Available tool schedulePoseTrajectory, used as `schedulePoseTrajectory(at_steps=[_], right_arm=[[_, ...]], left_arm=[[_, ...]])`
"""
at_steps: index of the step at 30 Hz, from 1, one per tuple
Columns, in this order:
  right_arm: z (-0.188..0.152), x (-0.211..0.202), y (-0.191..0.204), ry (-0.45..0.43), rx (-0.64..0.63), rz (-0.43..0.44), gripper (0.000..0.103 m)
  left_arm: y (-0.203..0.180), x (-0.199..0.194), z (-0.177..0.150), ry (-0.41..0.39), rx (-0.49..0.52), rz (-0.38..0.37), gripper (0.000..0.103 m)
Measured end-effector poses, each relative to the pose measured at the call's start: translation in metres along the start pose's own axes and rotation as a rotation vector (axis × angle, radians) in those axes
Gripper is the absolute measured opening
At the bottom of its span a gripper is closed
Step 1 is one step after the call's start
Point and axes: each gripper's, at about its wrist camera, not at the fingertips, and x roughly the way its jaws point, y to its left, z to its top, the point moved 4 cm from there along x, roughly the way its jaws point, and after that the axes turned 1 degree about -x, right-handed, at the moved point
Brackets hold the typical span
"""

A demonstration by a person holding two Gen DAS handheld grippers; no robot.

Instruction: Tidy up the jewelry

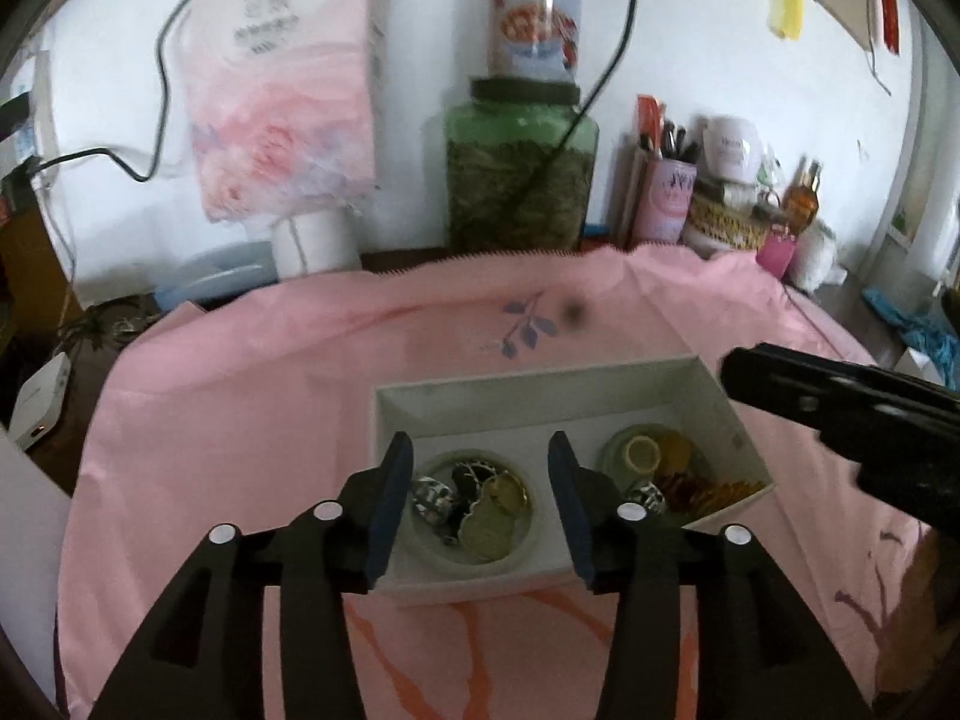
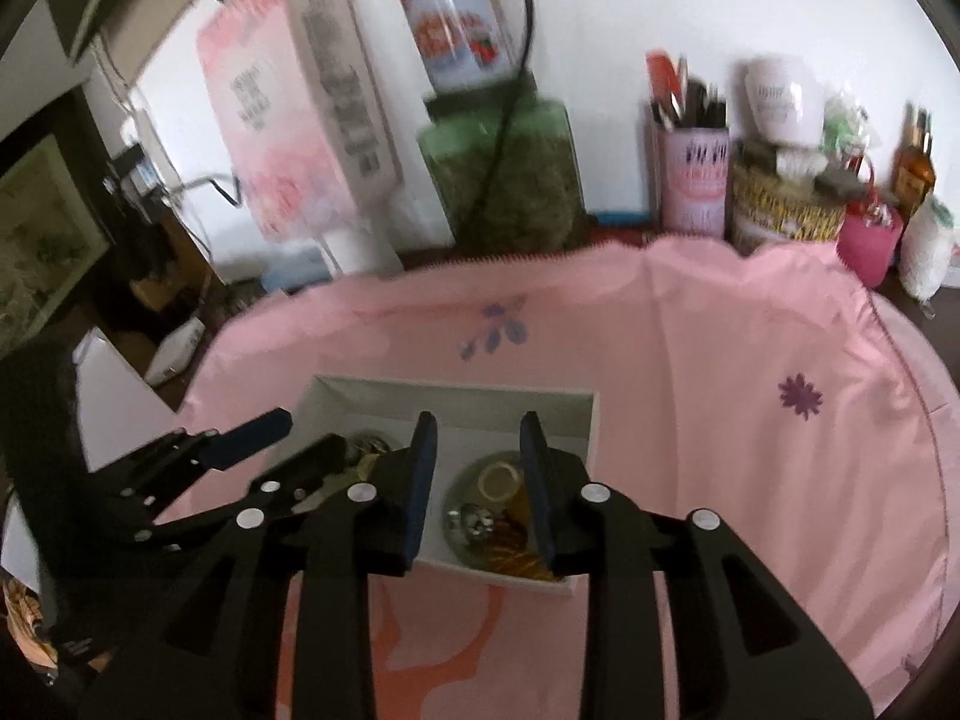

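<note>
jewelry sat in a white box (image 1: 420, 402) on the pink cloth (image 1: 240, 390), sorted into two round dishes. going l to r: left gripper (image 1: 480, 480) hovered over the near-left part of the box, jaws spread w/ nothing between the pads, framing the left dish (image 1: 516, 546). that dish held gold coin-like rounds (image 1: 498, 516), a silver ring-like piece (image 1: 435, 498) and something dark, too blurred to name. right dish (image 2: 462, 486) held a pale hoop-shaped ring (image 2: 498, 479), a silver piece (image 2: 471, 523) and amber/orange bits (image 2: 516, 552) spilling toward the box's near-right corner. right gripper (image 2: 478, 483) hung above that dish, jaws parted but narrower than the left's, also empty.

judgement on doing the step well: pieces were small and heaped, so pick one item per hand, the top one. come down steep, pads either side of a single piece, close slow so it doesn't skid off. keep fingertips clear of the dish rim and box wall, else the dish tips. both tools were crowding one box, so stagger them, one in at a time.
</note>
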Motion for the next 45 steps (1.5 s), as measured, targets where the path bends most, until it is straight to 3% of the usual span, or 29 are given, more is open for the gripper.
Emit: schedulePoseTrajectory(at_steps=[4,8,10,15,19,22,45], right_arm=[[-0.006,-0.034,0.007,-0.091,-0.009,-0.02,0.067],[-0.025,-0.046,0.007,-0.106,-0.032,-0.087,0.072],[-0.034,-0.045,0.004,-0.107,-0.018,-0.104,0.086],[-0.056,-0.027,-0.006,-0.067,0.01,-0.147,0.092],[-0.064,-0.009,-0.012,0.001,0.002,-0.193,0.092],[-0.066,-0.008,-0.016,0.004,0.02,-0.194,0.093],[-0.076,-0.011,0.007,-0.006,-0.052,-0.226,0.096]], left_arm=[[0.008,-0.026,-0.001,-0.049,-0.044,0.034,0.075],[0.003,-0.046,-0.018,-0.054,-0.004,0.06,0.081],[0.0,-0.051,-0.03,-0.063,0.012,0.097,0.093],[-0.001,-0.043,-0.052,-0.079,0.023,0.161,0.096],[-0.001,-0.032,-0.058,-0.062,0.067,0.193,0.096],[0.002,-0.035,-0.058,-0.083,0.078,0.214,0.096],[0.01,-0.054,-0.052,-0.119,0.02,0.214,0.097]])
